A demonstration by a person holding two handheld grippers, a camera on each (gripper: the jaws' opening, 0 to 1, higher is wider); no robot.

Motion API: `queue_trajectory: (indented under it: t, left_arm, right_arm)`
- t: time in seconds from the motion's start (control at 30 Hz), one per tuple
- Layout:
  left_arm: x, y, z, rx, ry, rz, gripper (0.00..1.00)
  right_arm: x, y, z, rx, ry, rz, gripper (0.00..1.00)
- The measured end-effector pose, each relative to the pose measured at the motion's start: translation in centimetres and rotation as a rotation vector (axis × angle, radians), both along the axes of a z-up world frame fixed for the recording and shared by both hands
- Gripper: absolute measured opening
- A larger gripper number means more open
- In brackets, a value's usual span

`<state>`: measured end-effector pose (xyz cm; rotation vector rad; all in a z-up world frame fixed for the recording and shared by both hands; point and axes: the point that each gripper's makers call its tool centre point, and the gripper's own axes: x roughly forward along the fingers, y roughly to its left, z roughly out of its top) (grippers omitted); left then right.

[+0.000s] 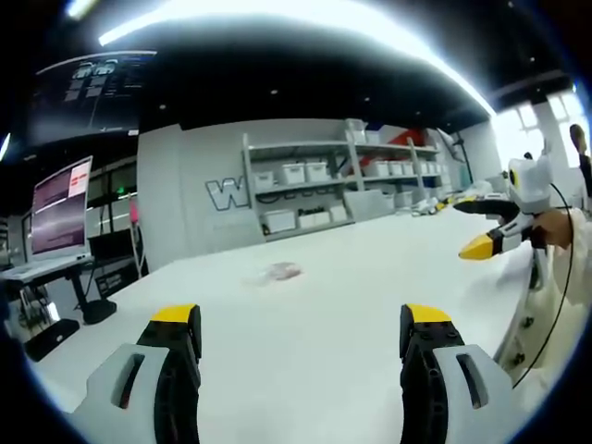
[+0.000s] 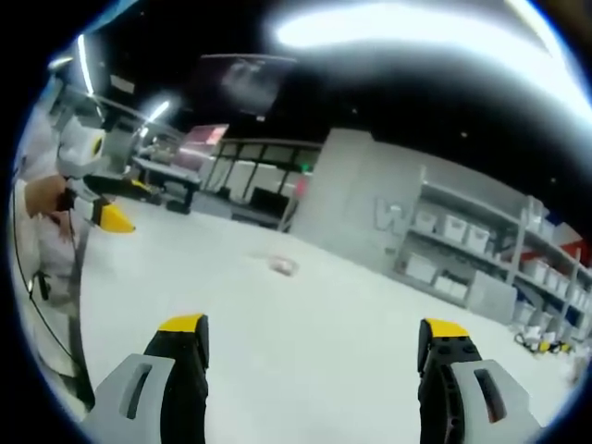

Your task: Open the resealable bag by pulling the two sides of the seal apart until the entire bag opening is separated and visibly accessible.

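One small, crumpled, clear resealable bag with a pinkish tint (image 1: 280, 271) is lying alone on the broad white tabletop (image 1: 324, 351), well ahead of the left tool (image 1: 303, 331), whose two yellow-tipped grey jaws are standing wide apart and gripping nothing. The right tool (image 2: 312, 338) is likewise hovering released over the tabletop, with the bag well beyond its tips and between its jaw lines. Each tool is also appearing at the edge of the other's view, held in a hand (image 2: 44, 199).
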<state>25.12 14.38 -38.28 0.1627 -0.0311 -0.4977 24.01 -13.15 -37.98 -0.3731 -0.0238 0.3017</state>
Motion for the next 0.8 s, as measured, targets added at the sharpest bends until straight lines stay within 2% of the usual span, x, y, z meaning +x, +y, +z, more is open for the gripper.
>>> queue_trajectory:
  t: [0.37, 0.53, 0.8]
  left_arm:
    - [0.0, -0.1, 0.0, 0.003, -0.001, -0.004, 0.88]
    - [-0.1, 0.0, 0.0, 0.001, -0.003, -0.003, 0.88]
    - [-0.1, -0.1, 0.0, -0.004, -0.006, -0.006, 0.88]
  right_arm:
    - [0.7, 0.8, 0.3, -0.048, 0.001, 0.030, 0.96]
    - [0.6, 1.4, 0.7, 0.047, 0.012, 0.056, 0.95]
    - [1.4, 1.6, 0.5, 0.049, 0.026, 0.051, 0.95]
